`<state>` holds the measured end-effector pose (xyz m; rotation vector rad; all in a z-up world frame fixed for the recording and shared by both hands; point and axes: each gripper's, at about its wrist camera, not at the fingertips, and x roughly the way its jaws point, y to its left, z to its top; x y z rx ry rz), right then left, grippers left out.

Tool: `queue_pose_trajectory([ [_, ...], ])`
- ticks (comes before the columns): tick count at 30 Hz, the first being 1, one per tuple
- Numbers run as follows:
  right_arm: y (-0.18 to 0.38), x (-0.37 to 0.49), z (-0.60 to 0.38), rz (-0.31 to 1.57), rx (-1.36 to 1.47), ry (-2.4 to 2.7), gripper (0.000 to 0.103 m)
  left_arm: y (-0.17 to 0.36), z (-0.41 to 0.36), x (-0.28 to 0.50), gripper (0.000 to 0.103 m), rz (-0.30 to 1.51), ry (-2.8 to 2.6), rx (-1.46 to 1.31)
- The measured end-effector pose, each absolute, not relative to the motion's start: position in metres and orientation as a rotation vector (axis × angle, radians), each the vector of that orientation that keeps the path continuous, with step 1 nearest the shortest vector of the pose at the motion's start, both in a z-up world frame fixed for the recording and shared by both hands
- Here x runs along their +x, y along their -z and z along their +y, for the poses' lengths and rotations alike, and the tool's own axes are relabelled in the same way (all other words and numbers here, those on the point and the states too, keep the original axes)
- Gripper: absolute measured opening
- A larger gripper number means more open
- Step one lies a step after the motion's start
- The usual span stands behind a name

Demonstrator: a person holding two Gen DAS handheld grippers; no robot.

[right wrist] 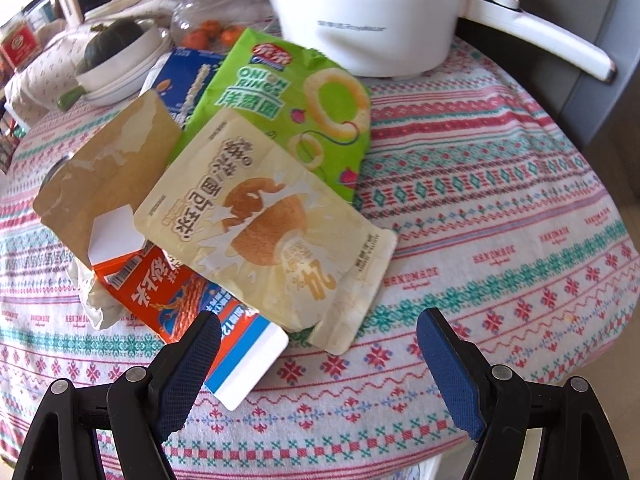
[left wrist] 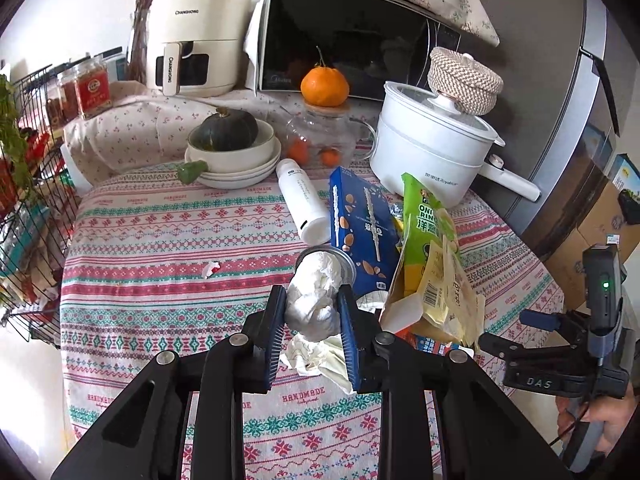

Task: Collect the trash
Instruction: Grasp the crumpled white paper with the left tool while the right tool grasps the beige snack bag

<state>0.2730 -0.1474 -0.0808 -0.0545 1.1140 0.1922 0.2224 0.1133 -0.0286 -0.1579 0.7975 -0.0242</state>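
My left gripper (left wrist: 312, 304) is shut on a crumpled white tissue wad (left wrist: 314, 300), held just above the tablecloth. Another crumpled tissue (left wrist: 316, 360) lies under it, and a foil cup (left wrist: 340, 260) sits just beyond. A small paper scrap (left wrist: 211, 268) lies to the left. My right gripper (right wrist: 318, 324) is open and empty, just in front of a pile of wrappers: a cream bread bag (right wrist: 272, 224), a green onion-ring bag (right wrist: 296, 100), an orange-blue carton (right wrist: 208, 320), a brown torn box flap (right wrist: 108, 176) and a blue box (right wrist: 184, 80). The pile also shows in the left wrist view (left wrist: 428, 272).
On the patterned tablecloth (left wrist: 160, 232) stand a white electric pot (left wrist: 432, 148), a white bottle (left wrist: 302, 200) lying down, stacked bowls with a squash (left wrist: 232, 148), a glass jar (left wrist: 320, 140) under an orange, a microwave (left wrist: 352, 40) and an air fryer (left wrist: 192, 40). A wire rack (left wrist: 28, 200) stands left.
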Motion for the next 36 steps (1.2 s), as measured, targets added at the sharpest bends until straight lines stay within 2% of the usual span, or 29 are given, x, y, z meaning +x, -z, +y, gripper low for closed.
queue_pose_trajectory([
  [15,0.123,0.283,-0.086,1.052,-0.353,-0.174,0.084,0.032,0.11,0.214,0.028,0.834,0.034,-0.161],
  [21,0.133,0.289,-0.084,0.989,-0.444,-0.098,0.08,0.033,0.111,0.213,0.028,0.84,0.034,-0.161],
  [24,0.134,0.291,-0.082,0.966,-0.469,-0.085,0.072,0.033,0.111,0.213,0.028,0.842,0.038,-0.162],
  [26,0.136,0.292,-0.081,0.967,-0.474,-0.089,0.058,0.033,0.109,0.213,0.028,0.844,0.043,-0.159],
  [28,0.137,0.295,-0.084,0.973,-0.465,-0.096,0.049,0.033,0.107,0.212,0.028,0.845,0.047,-0.156],
  [36,0.121,0.294,-0.093,0.982,-0.379,-0.108,0.029,0.031,0.101,0.21,0.028,0.844,0.065,-0.15],
])
